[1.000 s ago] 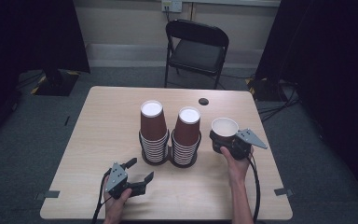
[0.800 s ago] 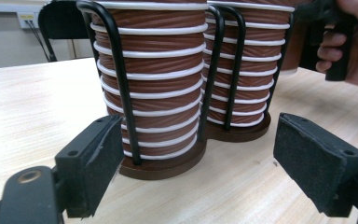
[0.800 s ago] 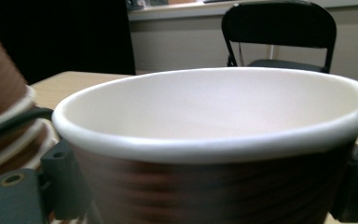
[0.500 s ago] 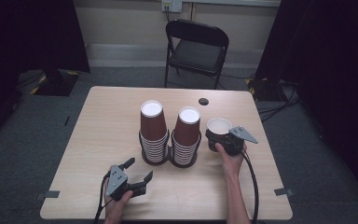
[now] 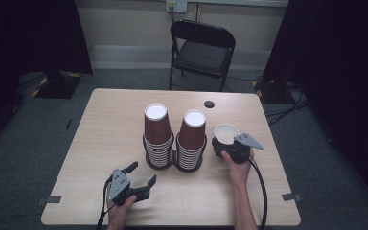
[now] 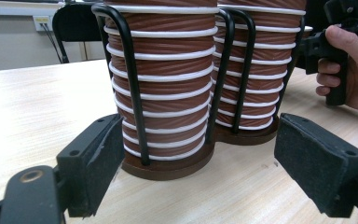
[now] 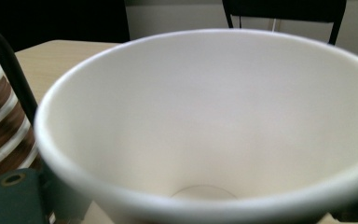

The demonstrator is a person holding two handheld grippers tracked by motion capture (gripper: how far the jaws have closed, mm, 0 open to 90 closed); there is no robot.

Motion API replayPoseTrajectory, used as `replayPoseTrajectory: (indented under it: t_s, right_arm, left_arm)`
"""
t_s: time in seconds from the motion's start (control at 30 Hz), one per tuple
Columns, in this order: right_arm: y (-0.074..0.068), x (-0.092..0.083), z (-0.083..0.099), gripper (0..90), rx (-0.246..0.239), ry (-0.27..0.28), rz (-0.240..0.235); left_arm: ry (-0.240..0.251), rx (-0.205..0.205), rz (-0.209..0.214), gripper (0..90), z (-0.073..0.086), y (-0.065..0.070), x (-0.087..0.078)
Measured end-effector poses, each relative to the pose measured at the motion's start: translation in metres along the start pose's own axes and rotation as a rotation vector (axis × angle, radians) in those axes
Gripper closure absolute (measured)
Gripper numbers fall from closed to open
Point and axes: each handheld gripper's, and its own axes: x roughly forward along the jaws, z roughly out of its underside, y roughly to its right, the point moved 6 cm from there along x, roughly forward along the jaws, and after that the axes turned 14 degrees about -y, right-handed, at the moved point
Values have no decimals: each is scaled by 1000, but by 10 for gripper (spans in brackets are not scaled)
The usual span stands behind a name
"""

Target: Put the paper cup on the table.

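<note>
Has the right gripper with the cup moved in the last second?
Yes. The right gripper, shut on the single cup, has shifted left toward the right-hand cup stack, closing the gap; the stacks stayed put.

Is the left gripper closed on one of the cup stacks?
No, the left gripper has its jaws wide apart, short of the cup stacks.
</note>
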Motion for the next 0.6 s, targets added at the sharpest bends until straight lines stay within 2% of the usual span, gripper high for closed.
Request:
replayPoseTrajectory:
  t_s: [0.17, 0.3, 0.47, 0.6]
  right_arm:
    - [0, -1, 1, 106, 1, -24, 13]
    - [2, 1, 6, 125, -28, -79, 49]
    - [2, 1, 9, 129, -27, -102, 48]
    - [0, 0, 11, 129, -18, -123, 43]
  left_arm:
    - [-2, -7, 9, 156, 0, -1, 0]
    - [-4, -3, 12, 157, 0, 0, 0]
    - [-6, -5, 19, 156, 0, 0, 1]
    - [-15, 10, 27, 155, 0, 1, 2]
